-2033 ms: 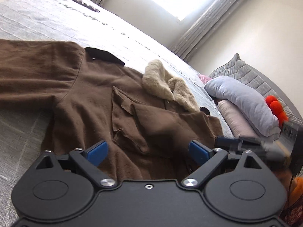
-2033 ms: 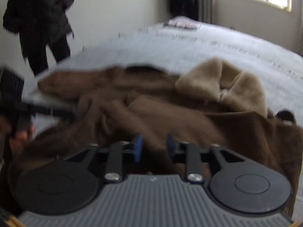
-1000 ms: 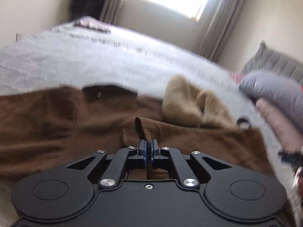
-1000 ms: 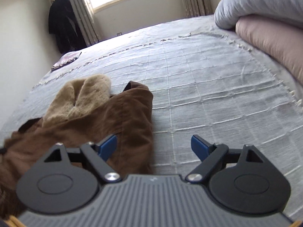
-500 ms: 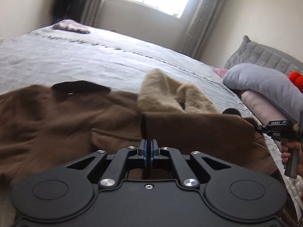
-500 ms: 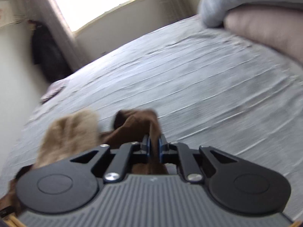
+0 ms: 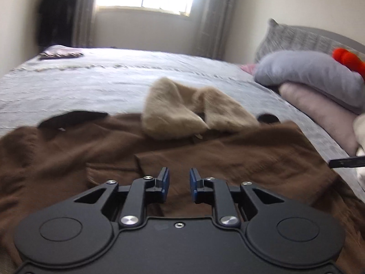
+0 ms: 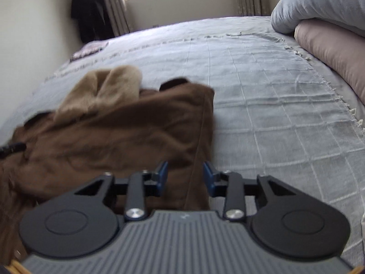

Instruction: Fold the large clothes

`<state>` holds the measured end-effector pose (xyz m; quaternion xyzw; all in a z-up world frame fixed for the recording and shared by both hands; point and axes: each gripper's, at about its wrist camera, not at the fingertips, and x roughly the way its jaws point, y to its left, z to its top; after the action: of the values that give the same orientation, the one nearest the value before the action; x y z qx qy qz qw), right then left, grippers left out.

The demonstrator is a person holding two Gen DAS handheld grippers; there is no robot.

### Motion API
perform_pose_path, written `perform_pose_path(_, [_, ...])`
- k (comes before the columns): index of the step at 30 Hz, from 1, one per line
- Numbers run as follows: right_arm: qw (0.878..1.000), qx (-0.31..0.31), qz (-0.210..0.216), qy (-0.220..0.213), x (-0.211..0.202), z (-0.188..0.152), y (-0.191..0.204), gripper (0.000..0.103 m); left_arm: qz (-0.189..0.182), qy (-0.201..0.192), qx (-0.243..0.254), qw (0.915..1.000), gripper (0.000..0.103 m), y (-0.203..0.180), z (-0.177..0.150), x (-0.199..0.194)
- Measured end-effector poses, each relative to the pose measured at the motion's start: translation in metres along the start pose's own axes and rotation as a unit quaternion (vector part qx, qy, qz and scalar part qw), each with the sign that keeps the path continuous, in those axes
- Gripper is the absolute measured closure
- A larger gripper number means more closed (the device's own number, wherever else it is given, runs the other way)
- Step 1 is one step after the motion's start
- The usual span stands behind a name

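Note:
A large brown coat (image 7: 239, 157) with a tan fur collar (image 7: 182, 111) lies on the grey bedspread (image 7: 91, 84). Its right sleeve is folded across the front. My left gripper (image 7: 179, 183) hovers over the folded part, jaws a little apart, holding nothing. In the right wrist view the coat (image 8: 127, 137) lies at the left with its collar (image 8: 105, 91). My right gripper (image 8: 185, 178) is open above the coat's right edge, empty. A dark tip of the other gripper (image 7: 346, 162) shows at the right edge of the left wrist view.
Grey (image 7: 312, 73) and pink (image 7: 319, 107) pillows are stacked at the bed's right, with a red toy (image 7: 346, 59) behind. A dark item (image 7: 59, 54) lies at the far left of the bed. Dark clothes (image 8: 91, 9) hang beside the window curtains.
Both grippers were shut on the coat's cloth half a second ago; both have opened and let it go. The folded sleeve now lies flat across the coat.

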<state>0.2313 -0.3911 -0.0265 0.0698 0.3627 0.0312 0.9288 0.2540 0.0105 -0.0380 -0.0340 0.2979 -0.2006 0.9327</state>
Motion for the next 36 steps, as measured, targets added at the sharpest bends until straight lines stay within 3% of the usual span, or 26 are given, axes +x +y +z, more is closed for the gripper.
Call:
perform_pose_path(3, [0.999,-0.014,-0.029,0.023,0.013,-0.018,0.0,0.071,0.013,0.058,0.025,0.9979,0.082,-0.011,-0.021,0.022])
perform_pose_path(6, [0.999,0.007,-0.032,0.015,0.005,-0.02,0.001,0.071,0.032,0.048,0.035,0.9977,0.08,-0.019,-0.025,0.014])
perform_pose_path(8, [1.0,0.007,-0.029,0.005,-0.011,-0.018,0.007,0.068,0.021,0.056,0.023,0.9979,0.065,-0.02,-0.018,-0.002])
perform_pose_path(11, [1.0,-0.006,-0.023,-0.012,-0.033,-0.02,0.023,0.048,0.019,0.057,-0.006,0.9982,0.037,-0.011,-0.015,-0.031])
perform_pose_path(15, [0.999,-0.045,-0.023,-0.018,-0.057,-0.029,0.053,0.032,0.039,0.065,-0.061,0.9952,0.03,0.025,-0.021,-0.069])
perform_pose_path(19, [0.998,-0.064,-0.018,-0.006,-0.067,-0.037,0.083,0.019,0.097,0.056,-0.101,0.9886,0.009,0.08,-0.038,-0.107])
perform_pose_path(21, [0.997,-0.075,-0.016,-0.007,-0.071,-0.041,0.1,0.011,0.13,0.056,-0.115,0.9833,0.009,0.108,-0.047,-0.123])
perform_pose_path(26, [0.995,-0.102,-0.008,-0.008,-0.075,-0.051,0.139,0.003,0.211,0.06,-0.149,0.9642,0.008,0.173,-0.067,-0.16])
perform_pose_path(36, [0.987,-0.157,-0.031,0.01,-0.059,-0.067,0.187,0.001,0.287,0.056,-0.246,0.9242,0.006,0.275,-0.09,-0.189])
